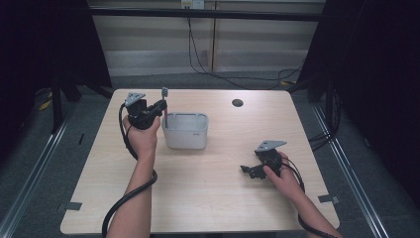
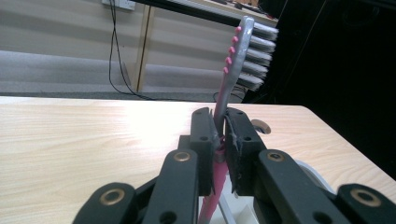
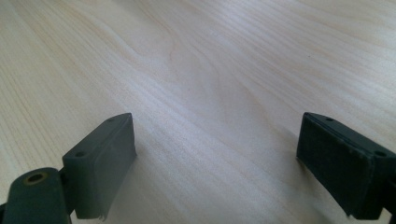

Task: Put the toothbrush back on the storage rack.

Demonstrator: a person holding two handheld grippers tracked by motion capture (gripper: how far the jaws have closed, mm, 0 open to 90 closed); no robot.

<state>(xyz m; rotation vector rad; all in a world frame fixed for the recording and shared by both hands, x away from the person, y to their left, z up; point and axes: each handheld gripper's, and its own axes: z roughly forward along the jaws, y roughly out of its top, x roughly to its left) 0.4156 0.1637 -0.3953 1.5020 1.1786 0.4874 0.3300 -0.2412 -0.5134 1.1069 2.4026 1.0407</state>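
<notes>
While the left gripper [image 1: 159, 107] is raised over the far left part of the table [image 1: 213, 208], its fingers [image 2: 204, 140] are pinched tight on the handle of a toothbrush [image 2: 233, 70], with barely a sliver of space between the pads. The toothbrush stands nearly upright in the grip: its grey neck and white bristled head rise above the fingers in the left gripper view, and its pink lower handle drops below them. From the high view the brush hangs at the left end of a grey basket [image 1: 185, 131], its lower end seemingly inside or just at the near-left rim, though the picture is too small there to tell whether it touches the basket's wall or floor. The basket sits on the table left of centre, near the far edge but not at it. The right gripper [image 1: 250, 171] rests low at the table's right side, well apart from the basket, and its fingers [image 3: 100, 163] are spread wide with only bare wood grain between them, holding nothing. Between the two grippers lies a broad stretch of open table, and more open surface runs along the near edge. A dark round hole [image 1: 237, 102] sits in the table near the far edge, to the right of the basket. Beyond the table's right and left edges run the grey floor and dark curtains.
</notes>
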